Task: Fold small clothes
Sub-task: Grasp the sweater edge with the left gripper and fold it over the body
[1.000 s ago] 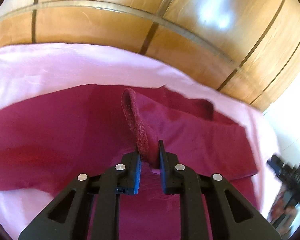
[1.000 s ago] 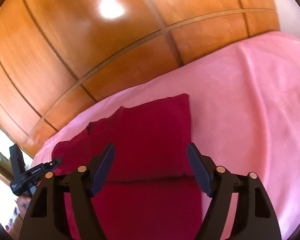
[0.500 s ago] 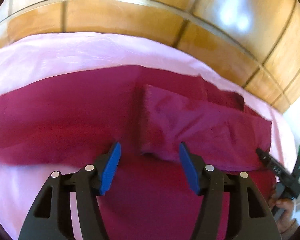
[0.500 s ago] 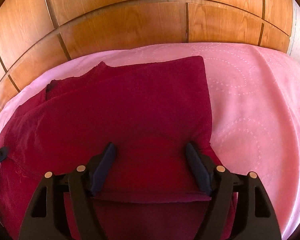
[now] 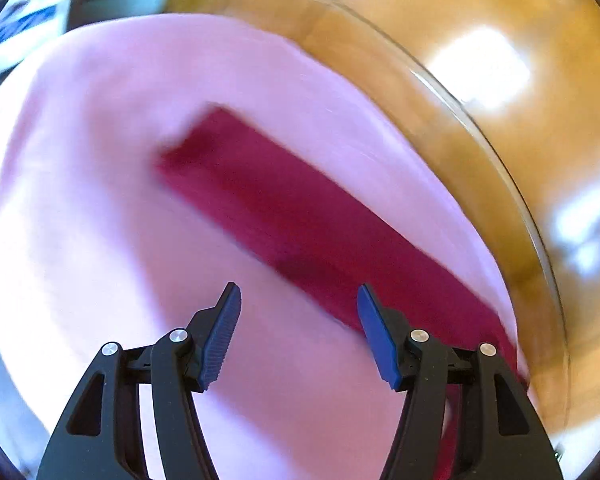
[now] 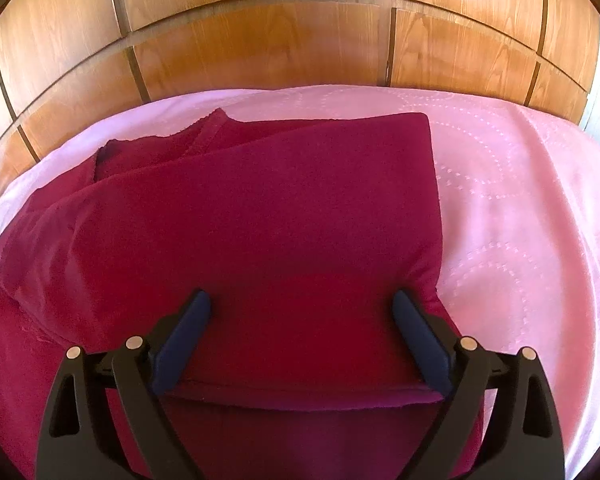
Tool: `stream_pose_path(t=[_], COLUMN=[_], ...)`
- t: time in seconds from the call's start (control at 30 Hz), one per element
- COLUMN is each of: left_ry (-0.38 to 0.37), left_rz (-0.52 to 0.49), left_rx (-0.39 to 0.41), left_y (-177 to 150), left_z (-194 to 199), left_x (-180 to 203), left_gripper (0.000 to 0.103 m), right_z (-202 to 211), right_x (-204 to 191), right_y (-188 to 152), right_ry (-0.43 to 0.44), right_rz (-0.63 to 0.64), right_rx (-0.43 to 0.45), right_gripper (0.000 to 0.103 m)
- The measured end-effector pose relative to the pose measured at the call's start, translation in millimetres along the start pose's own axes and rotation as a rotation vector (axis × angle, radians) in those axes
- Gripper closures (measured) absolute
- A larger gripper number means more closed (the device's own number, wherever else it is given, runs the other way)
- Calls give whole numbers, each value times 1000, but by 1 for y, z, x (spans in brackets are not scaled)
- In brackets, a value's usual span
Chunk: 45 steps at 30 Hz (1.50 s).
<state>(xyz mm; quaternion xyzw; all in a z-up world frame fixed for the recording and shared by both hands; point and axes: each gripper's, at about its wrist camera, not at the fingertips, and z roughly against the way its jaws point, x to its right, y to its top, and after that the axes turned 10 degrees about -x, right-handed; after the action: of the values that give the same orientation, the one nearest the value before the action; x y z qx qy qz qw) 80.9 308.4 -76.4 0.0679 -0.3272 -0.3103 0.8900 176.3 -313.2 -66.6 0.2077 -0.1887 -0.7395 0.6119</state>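
Note:
A dark red garment [image 6: 260, 220] lies partly folded on a pink bed cover [image 6: 520, 220], with a folded flap on top and a collar edge at the far left. My right gripper [image 6: 302, 300] hovers low over its near part, jaws opening wide, cloth below them but none pinched. In the blurred left wrist view, the same red garment [image 5: 300, 220] shows as a long strip running diagonally across the pink cover [image 5: 80, 200]. My left gripper [image 5: 298, 294] stands open over the cover just beside the strip's near edge, with nothing held.
A wooden panelled headboard [image 6: 260, 40] rises behind the bed and curves along the right in the left wrist view as the headboard [image 5: 500, 80]. Blurred room items show at that view's top left corner.
My left gripper let go of the garment's cuff, opened, and swung fast sideways toward the garment's far end. My right gripper dropped closer to the cloth and its jaws spread wider.

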Motion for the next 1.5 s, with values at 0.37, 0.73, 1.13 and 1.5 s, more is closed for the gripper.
stream_pose_path(t=[0.37, 0.73, 1.13, 1.5], left_ry=[112, -170, -273, -175], left_rz=[108, -335, -742, -877], left_rx=[11, 78, -229, -171], left_y=[75, 16, -163, -219], left_z=[-33, 11, -76, -63], left_x=[-33, 123, 271, 202], left_gripper=[88, 97, 76, 52], right_z=[0, 1, 1, 35], right_x=[0, 1, 3, -26], right_y=[-1, -1, -1, 3], right_ry=[-18, -19, 0, 77], right_rz=[6, 8, -1, 56], right_rx=[3, 2, 4, 48], right_gripper=[9, 8, 8, 22])
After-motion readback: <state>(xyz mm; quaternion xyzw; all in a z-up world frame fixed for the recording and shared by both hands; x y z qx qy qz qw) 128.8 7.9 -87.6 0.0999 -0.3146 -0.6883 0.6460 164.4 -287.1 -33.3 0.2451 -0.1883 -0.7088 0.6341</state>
